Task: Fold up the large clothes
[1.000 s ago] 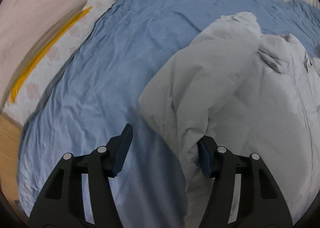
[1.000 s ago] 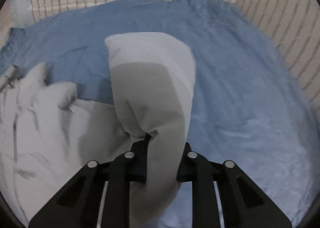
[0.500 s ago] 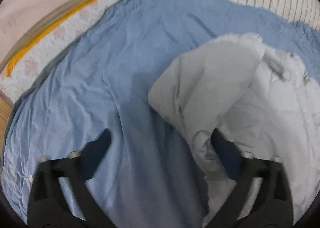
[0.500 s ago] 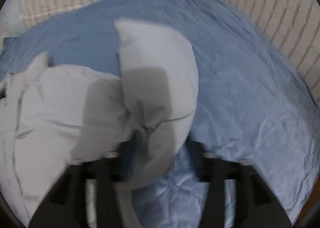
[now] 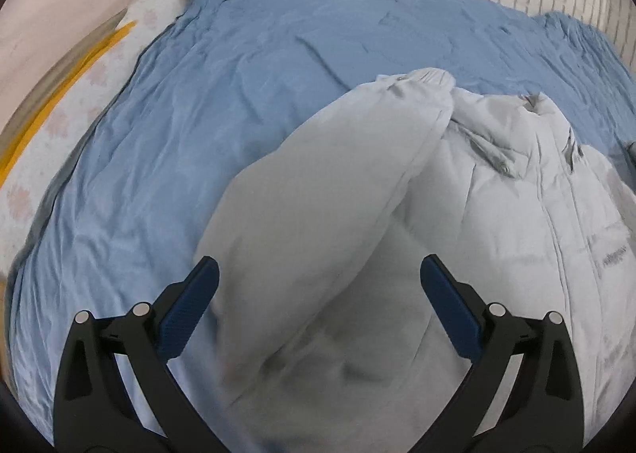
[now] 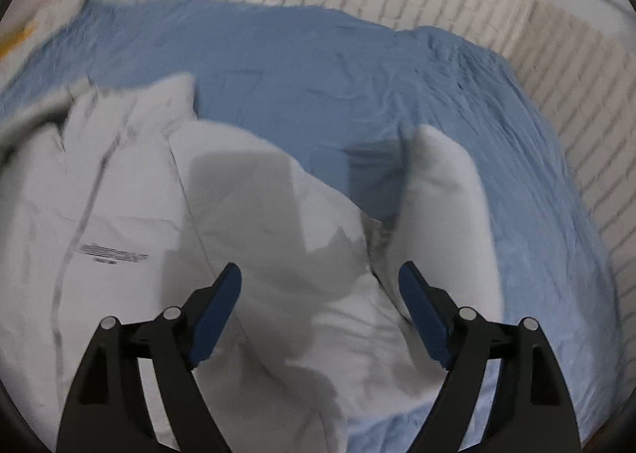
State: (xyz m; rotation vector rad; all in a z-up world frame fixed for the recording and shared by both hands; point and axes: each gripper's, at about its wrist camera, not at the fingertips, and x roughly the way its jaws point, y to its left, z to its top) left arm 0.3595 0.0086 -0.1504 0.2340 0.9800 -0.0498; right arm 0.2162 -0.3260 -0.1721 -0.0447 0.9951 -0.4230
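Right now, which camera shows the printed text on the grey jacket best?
The right wrist view: the printed text sits large on the grey jacket, though motion-blurred and unreadable. The left wrist view shows it small, near the right edge, also unreadable.

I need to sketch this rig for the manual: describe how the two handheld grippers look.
Both look alike. The left gripper and the right gripper each have two black, angular, frame-like fingers with cut-out openings, silver round pivot pins, and dark blue textured pads on the inner faces. No cables, markings, hands or sleeves show.
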